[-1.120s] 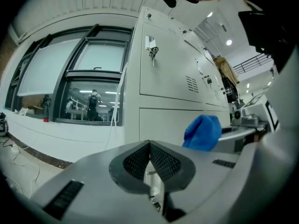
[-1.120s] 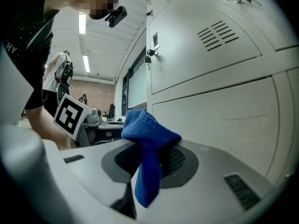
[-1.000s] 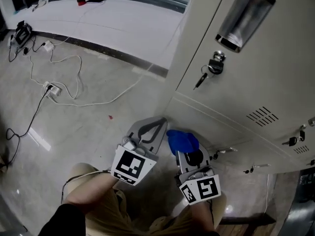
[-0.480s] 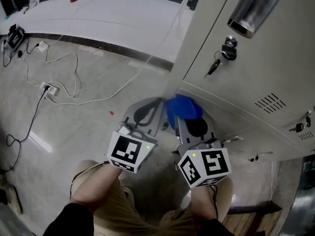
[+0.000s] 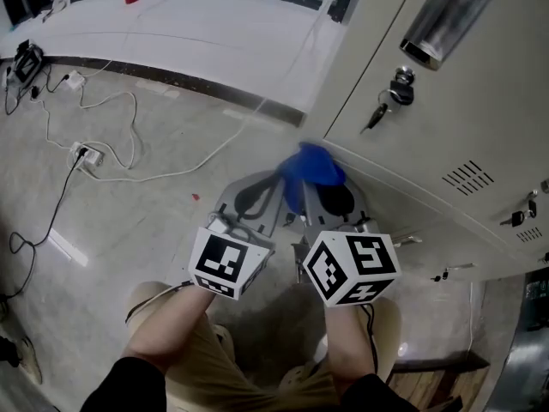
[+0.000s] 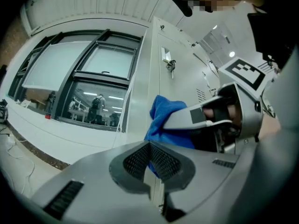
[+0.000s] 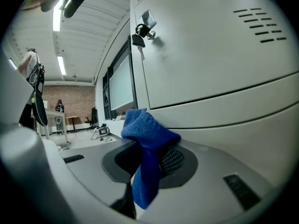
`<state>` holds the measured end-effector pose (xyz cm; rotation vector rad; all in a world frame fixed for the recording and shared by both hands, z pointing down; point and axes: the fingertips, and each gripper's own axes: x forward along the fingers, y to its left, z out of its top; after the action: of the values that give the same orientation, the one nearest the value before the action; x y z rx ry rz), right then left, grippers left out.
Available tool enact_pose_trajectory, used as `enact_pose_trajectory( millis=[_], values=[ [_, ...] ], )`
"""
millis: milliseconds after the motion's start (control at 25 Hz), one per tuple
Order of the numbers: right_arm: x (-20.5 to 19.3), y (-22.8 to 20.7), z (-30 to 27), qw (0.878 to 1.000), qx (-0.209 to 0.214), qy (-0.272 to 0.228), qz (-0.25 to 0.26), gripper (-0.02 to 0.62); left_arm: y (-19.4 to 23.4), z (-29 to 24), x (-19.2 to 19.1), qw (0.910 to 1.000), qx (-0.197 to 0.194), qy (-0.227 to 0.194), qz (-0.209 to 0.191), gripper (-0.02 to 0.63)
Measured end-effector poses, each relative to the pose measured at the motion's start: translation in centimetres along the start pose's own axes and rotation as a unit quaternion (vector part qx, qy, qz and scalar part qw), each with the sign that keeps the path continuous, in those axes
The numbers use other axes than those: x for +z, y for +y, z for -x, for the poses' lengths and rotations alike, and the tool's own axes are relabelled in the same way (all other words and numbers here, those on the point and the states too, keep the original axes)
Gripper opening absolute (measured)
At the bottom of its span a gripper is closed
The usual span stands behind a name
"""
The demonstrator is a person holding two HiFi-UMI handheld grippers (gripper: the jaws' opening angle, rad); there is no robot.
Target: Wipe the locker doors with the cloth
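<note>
A blue cloth [image 5: 310, 166] is bunched in the tips of my right gripper [image 5: 319, 187], which is shut on it. The cloth sits against or just before the lower left corner of the upper locker door [image 5: 446, 118]; contact is unclear. In the right gripper view the cloth [image 7: 145, 134] hangs over the jaws in front of the seam between two doors [image 7: 219, 97]. My left gripper [image 5: 268, 184] is shut and holds nothing, just left of the right one. The left gripper view shows the cloth [image 6: 163, 120] and the right gripper's finger [image 6: 196, 116] beyond its own shut jaws.
A key [image 5: 376, 117] hangs in the upper door's lock, under a metal label holder [image 5: 446, 15]. Lower doors carry keys [image 5: 515, 220] too. White cables and a power strip [image 5: 89, 155] lie on the concrete floor at left. The person's knees are below the grippers.
The right gripper has moved the cloth up and forward along the locker's left edge, nearer the upper door. The left gripper has barely shifted.
</note>
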<state>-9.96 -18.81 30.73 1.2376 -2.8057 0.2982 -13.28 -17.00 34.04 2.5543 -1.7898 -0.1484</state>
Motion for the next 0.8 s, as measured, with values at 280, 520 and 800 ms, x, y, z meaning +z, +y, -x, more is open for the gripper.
enact_pose_trajectory(
  millis=[280, 520, 800],
  values=[
    [0.0, -1.7, 1.6, 1.0, -0.017, 0.0, 0.009, 0.081, -1.3, -0.6, 0.3, 0.9997, -0.013, -0.004, 0.02, 0.009],
    [-0.1, -4.1, 3.6, 0.999, -0.032, -0.008, 0.001, 0.081, -4.3, -1.6, -0.3, 0.9988, -0.049, 0.002, -0.005, 0.009],
    [-0.1, -7.0, 6.1, 0.999, -0.048, -0.011, -0.008, 0.081, -9.3, -3.5, -0.2, 0.9945, -0.102, 0.01, -0.021, 0.009]
  ],
)
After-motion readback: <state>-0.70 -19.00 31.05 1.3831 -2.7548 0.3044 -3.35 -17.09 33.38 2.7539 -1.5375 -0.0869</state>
